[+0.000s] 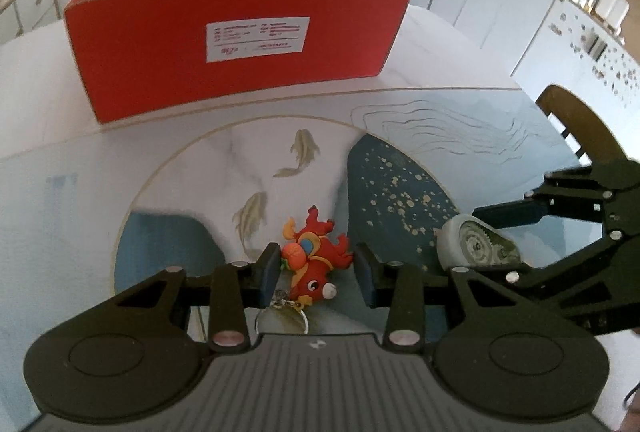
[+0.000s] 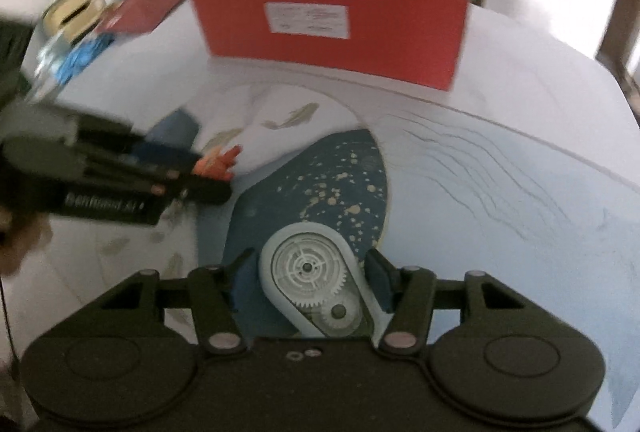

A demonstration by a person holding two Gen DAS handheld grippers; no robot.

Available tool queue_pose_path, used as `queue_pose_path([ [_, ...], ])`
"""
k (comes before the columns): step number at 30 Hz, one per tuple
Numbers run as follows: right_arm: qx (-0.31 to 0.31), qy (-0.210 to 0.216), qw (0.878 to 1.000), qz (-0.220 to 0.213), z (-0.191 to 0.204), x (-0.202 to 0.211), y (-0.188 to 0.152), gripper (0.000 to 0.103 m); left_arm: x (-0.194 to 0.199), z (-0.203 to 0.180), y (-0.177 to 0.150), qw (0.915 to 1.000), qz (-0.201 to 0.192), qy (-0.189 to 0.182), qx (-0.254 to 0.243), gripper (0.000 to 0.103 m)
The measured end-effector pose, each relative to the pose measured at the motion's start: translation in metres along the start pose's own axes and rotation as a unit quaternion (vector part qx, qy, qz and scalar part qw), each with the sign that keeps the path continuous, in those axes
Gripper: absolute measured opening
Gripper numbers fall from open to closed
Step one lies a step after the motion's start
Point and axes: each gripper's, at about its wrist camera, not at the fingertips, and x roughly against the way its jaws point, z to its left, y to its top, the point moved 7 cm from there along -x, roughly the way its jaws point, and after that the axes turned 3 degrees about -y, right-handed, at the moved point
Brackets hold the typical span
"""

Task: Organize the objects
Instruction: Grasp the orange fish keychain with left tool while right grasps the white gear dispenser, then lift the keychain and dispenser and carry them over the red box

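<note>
Correction-tape dispenser (image 2: pixel 316 284) and red fish keychain (image 1: pixel 314 260) both lie on the painted table mat (image 2: pixel 500 167), each already between the fingers of a gripper, with the open red shoebox (image 1: pixel 236 43) standing beyond them, straight ahead along both grippers' lines. The left gripper (image 1: pixel 318 274) stands narrow around the keychain, which lies slantwise with its ring toward the camera; the left pad looks to touch it, the right pad shows a small gap. The right gripper (image 2: pixel 306 282) has the dispenser between its pads, long axis running diagonally back toward the camera; whether both pads press it is hard to tell. The right gripper sits nearer the box's right end. The left wrist view alone shows items already inside the box; the right view, blurred, shows the dispenser's gears and clutter left of the box.
</note>
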Motion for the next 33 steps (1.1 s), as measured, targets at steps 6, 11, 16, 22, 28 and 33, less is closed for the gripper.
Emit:
queue_pose_path([
  [6, -0.073, 0.000, 0.997, -0.003, 0.002, 0.012, 0.006, 0.057, 0.016, -0.002, 0.000, 0.9993, -0.010, -0.012, 0.035, 0.038],
  [11, -0.090, -0.002, 0.996, -0.022, 0.006, 0.025, 0.020, 0.057, 0.034, -0.005, 0.007, 0.9985, -0.024, -0.021, 0.043, 0.038],
  [16, -0.095, -0.006, 0.995, -0.042, 0.004, 0.038, 0.042, 0.057, 0.053, -0.004, 0.022, 0.9976, -0.045, -0.026, 0.046, 0.038],
  [22, -0.079, -0.017, 0.995, -0.066, -0.003, 0.052, 0.080, 0.057, 0.070, -0.001, 0.052, 0.9964, -0.070, -0.028, 0.040, 0.038],
  [28, -0.055, -0.036, 0.994, -0.091, -0.009, 0.062, 0.121, 0.057, 0.081, 0.005, 0.091, 0.9955, -0.091, -0.015, 0.020, 0.038],
  [33, -0.035, -0.047, 0.992, -0.113, -0.014, 0.063, 0.158, 0.057, 0.089, 0.014, 0.130, 0.9934, -0.115, -0.001, 0.002, 0.038],
])
